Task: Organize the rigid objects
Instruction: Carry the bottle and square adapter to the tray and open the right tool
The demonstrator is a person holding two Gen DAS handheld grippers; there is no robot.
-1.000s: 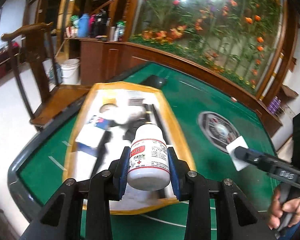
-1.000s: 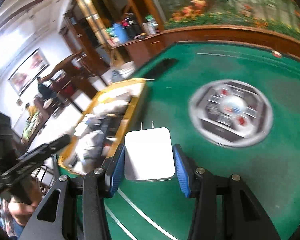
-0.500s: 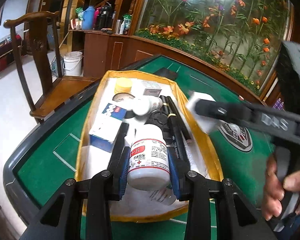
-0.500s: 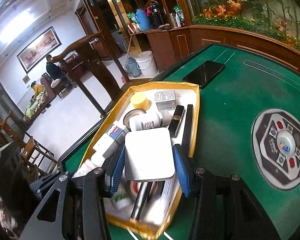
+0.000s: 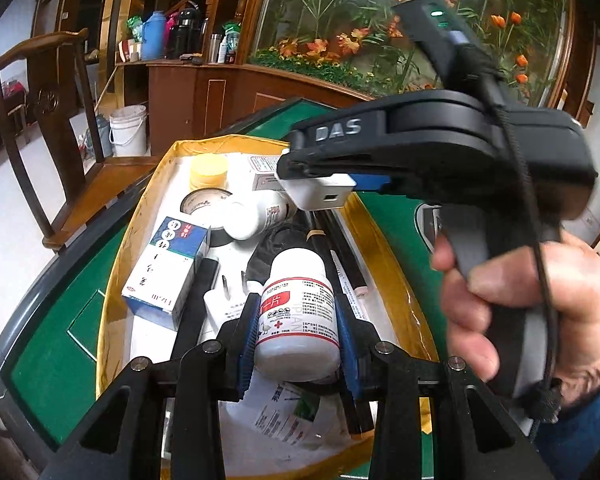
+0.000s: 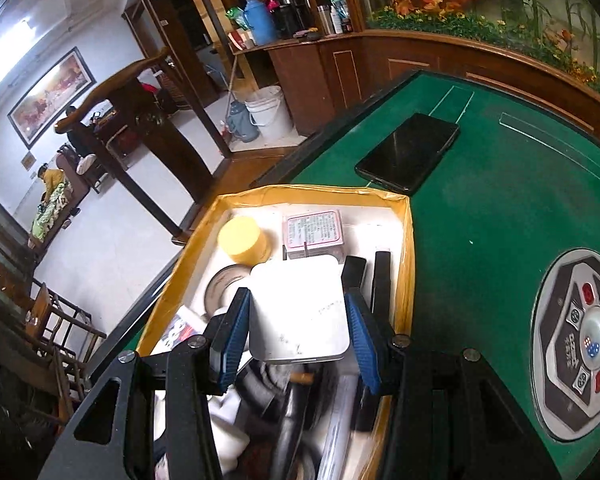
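Over the yellow-rimmed white tray (image 5: 396,280) on the green felt worktop (image 6: 500,216), the left gripper (image 5: 298,330) has its jaws pinching a white, red-labelled plastic bottle (image 5: 298,316), long axis pointing away, cap foremost. The right gripper (image 6: 298,338) has its jaws pinching a white square plug adapter (image 6: 298,312), held flat above the tray's far end.

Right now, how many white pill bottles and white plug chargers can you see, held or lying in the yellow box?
White plastic pill bottles: 2 (held; lying)
White square plug chargers: 2 (held; lying)
Total: 4
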